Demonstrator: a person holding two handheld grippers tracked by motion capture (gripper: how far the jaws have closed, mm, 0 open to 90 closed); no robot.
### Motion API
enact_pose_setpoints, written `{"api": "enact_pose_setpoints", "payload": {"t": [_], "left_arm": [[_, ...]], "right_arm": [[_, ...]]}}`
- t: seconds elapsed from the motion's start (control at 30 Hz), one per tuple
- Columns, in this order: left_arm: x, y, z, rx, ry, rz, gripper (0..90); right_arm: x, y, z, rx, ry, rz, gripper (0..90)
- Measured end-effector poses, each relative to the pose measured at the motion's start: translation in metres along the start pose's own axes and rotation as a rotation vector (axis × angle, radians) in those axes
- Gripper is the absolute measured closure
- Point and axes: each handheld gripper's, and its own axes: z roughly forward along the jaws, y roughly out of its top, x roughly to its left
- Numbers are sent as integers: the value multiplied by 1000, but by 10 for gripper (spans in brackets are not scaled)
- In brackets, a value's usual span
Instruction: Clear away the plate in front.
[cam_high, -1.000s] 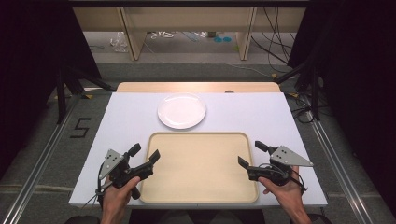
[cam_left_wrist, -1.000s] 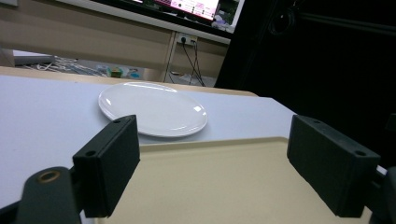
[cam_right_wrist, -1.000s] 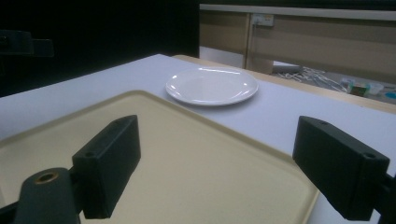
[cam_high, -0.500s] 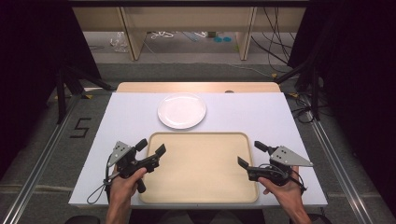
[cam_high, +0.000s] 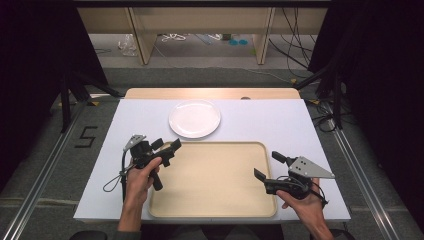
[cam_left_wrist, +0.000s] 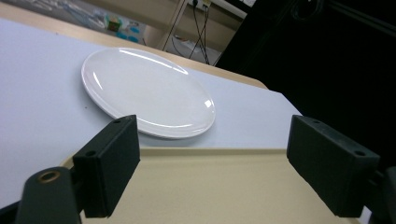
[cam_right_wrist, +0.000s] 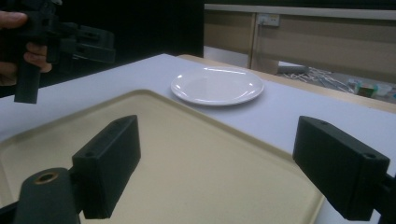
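A beige tray (cam_high: 215, 212) lies on the white table near its front edge, with nothing in it. Just beyond its far rim sits a round white plate (cam_high: 194, 118), bare. My left gripper (cam_high: 167, 148) hovers open over the tray's far left corner, pointing toward the plate (cam_left_wrist: 144, 88). Between its spread jaws I see the tray's rim (cam_left_wrist: 210, 154). My right gripper (cam_high: 270, 166) is open at the tray's right edge, low, with nothing between its jaws. In the right gripper view the tray (cam_right_wrist: 187, 158), the plate (cam_right_wrist: 217, 86) and the left gripper (cam_right_wrist: 81, 39) show.
A wooden strip (cam_high: 210, 93) runs along the table's far edge. Past it are floor cables (cam_high: 190, 37) and wooden legs (cam_high: 141, 35). Metal rails (cam_high: 45, 165) flank the table on both sides. A "5" mark (cam_high: 86, 136) is on the floor at left.
My left gripper has risen and moved forward and right, from the tray's left edge to its far left corner nearer the plate. The right gripper has stayed put.
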Motion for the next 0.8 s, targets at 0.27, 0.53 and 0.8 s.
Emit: {"api": "enact_pose_setpoints", "payload": {"t": [0.27,0.53,0.8], "left_arm": [[13,10,22,43,-4,-130,175],[21,22,44,76,24,-182,193],[29,30,64,101,27,-258,204]], "right_arm": [[0,0,0,1,4,-4,160],[0,0,0,-3,0,-6,161],[0,0,-1,7,4,6,163]]}}
